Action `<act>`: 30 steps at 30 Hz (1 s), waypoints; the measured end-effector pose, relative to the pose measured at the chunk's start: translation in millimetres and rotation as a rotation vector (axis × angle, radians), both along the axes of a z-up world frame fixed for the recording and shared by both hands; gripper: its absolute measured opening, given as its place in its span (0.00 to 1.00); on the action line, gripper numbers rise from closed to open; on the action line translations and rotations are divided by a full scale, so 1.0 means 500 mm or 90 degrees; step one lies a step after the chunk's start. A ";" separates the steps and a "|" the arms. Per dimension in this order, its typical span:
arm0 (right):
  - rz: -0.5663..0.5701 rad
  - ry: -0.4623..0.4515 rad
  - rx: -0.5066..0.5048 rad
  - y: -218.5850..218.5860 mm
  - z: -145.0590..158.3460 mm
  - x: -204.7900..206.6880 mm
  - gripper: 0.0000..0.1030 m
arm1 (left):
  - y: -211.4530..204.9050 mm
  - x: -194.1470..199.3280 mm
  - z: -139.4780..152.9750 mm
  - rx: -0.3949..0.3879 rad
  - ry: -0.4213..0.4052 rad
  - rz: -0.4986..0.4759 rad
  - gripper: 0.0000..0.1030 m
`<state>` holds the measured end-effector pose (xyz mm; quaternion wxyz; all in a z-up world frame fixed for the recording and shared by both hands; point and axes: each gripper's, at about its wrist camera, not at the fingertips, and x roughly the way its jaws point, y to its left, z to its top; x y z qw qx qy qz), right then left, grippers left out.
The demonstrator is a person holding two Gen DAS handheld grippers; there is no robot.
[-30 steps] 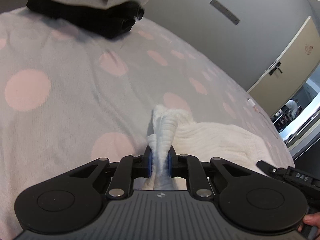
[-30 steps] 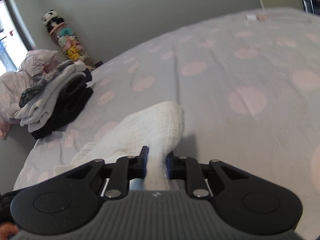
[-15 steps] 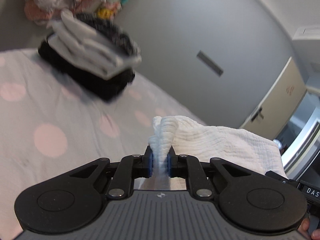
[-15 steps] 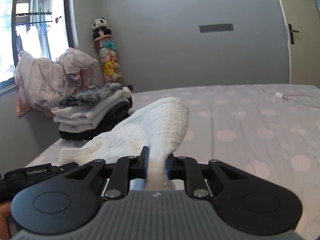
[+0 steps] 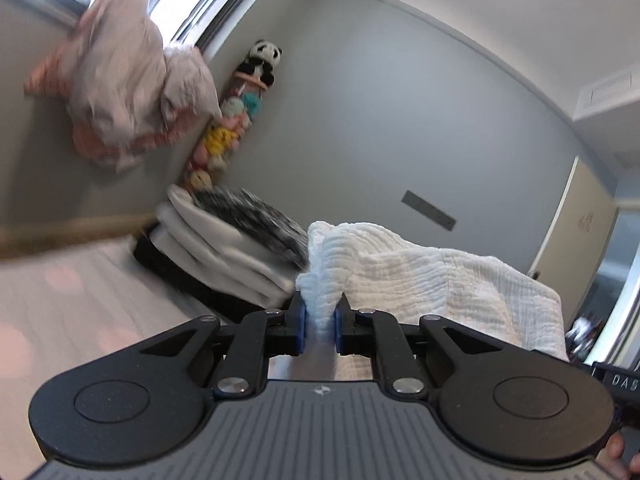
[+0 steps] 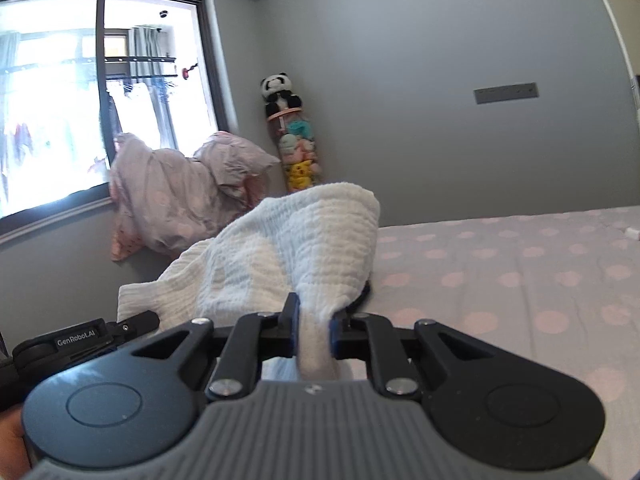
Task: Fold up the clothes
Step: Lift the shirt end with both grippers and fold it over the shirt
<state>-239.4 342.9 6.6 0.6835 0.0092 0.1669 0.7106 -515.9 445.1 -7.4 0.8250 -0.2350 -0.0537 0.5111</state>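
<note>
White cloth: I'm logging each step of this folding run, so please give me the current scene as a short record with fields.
held item: white cloth, crinkled weave
left hand-held gripper: shut on one bunched end
right hand-held gripper: shut on another bunched end
cloth state: lifted, spanning between both grippers
bed: grey sheet with pink dots
folded stack: on the bed beyond the left gripper, white layers over black
corner: panda plush atop a column of soft toys

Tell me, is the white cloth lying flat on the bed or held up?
Held up. Both grippers, left and right, are shut on the white cloth, which bunches and drapes between them above the bed.
</note>
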 end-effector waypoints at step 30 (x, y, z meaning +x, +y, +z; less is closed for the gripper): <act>0.073 0.177 -0.329 0.528 -0.317 -0.140 0.16 | 0.466 -0.110 -0.215 -0.272 0.341 -0.049 0.15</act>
